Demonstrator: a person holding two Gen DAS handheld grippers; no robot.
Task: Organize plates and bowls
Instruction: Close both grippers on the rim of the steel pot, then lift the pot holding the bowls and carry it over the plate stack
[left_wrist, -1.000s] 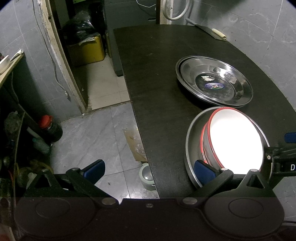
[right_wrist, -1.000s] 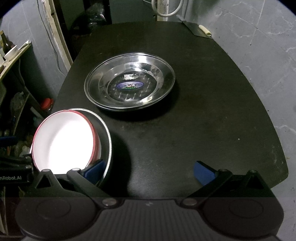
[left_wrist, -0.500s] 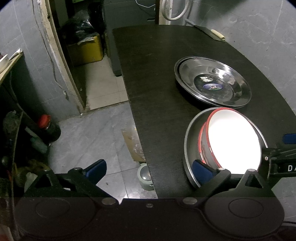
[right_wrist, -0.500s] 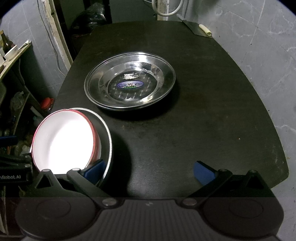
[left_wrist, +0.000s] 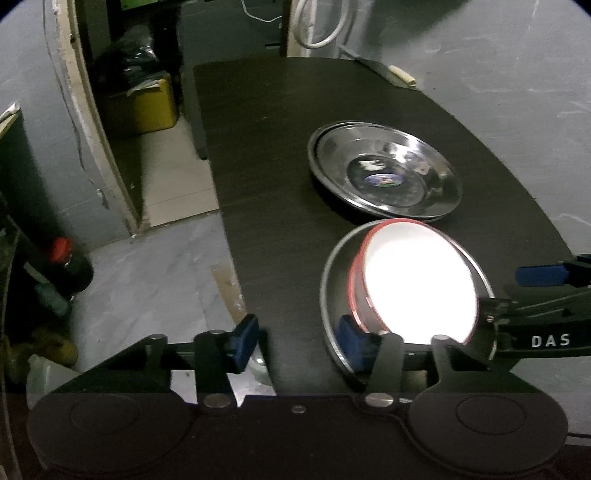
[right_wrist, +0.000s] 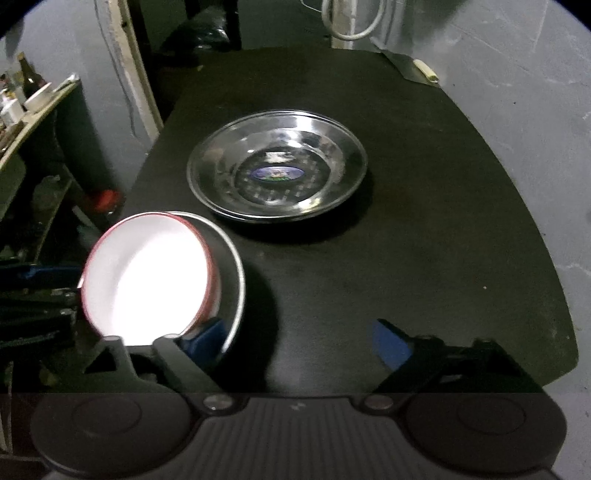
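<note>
A white bowl with a red rim (left_wrist: 417, 284) (right_wrist: 147, 280) sits tilted in a shallow steel plate (left_wrist: 332, 280) (right_wrist: 236, 273) at the near edge of the black table (left_wrist: 266, 177) (right_wrist: 424, 221). My left gripper (left_wrist: 297, 341) straddles that plate's left rim. Its right pad is inside beside the bowl, its left pad is off the rim, and the jaws are closing. My right gripper (right_wrist: 299, 343) straddles the plate's right rim. Its jaws are closing too, with the right pad far out over bare table. A stack of steel plates (left_wrist: 384, 173) (right_wrist: 277, 173) lies farther back.
A cleaver with a pale handle (left_wrist: 384, 72) (right_wrist: 413, 68) lies at the table's far right edge. On the floor to the left are a yellow box (left_wrist: 151, 103) and a red-capped bottle (left_wrist: 62, 251). A cluttered shelf (right_wrist: 37, 96) stands to the left.
My left gripper's jaws have narrowed a lot, the left pad swinging in toward the steel plate's rim. The right gripper's jaws have narrowed slightly. Plates and bowl have stayed put.
</note>
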